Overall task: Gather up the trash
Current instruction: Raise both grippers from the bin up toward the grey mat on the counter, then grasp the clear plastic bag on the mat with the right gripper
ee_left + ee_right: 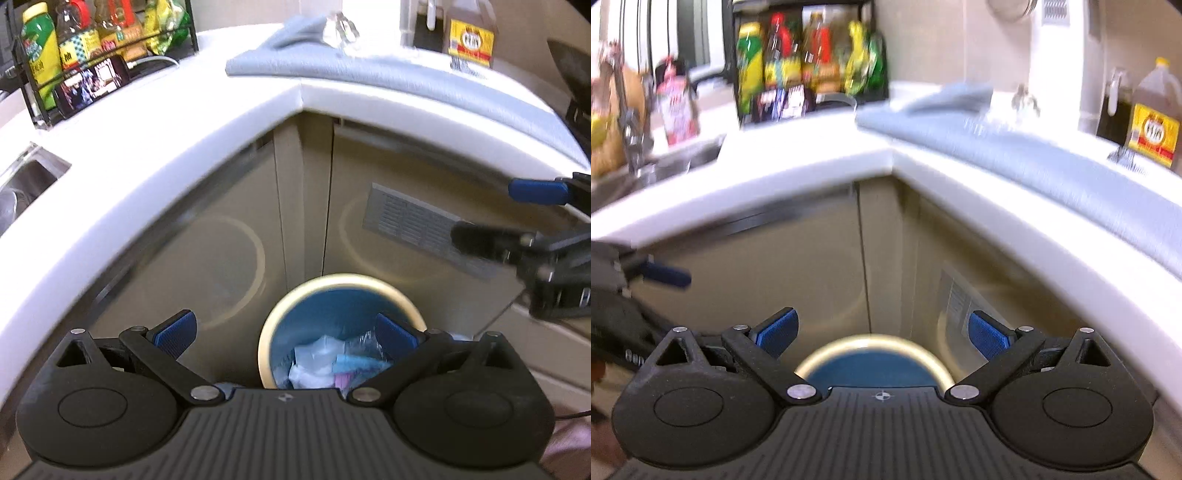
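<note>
A round bin (373, 282) with a cream rim and blue inside stands on the floor in the corner below the white counter. Crumpled clear, white and blue wrappers (325, 360) lie inside it. My left gripper (286, 334) hangs above the bin, open and empty. The right gripper (498, 214) shows at the right edge of the left wrist view, also open. In the right wrist view, my right gripper (882, 334) is open with nothing between its pads, and only the bin's far rim (875, 341) shows beneath it. The left gripper's blue pad (670, 277) pokes in from the left.
The white counter (184, 140) wraps around the corner above beige cabinet doors (229, 229). A grey-blue cloth (369, 74) covers its right side, with a brown sauce bottle (471, 37) behind. A black rack of bottles (92, 48) stands at the back left, a steel sink (26, 181) further left.
</note>
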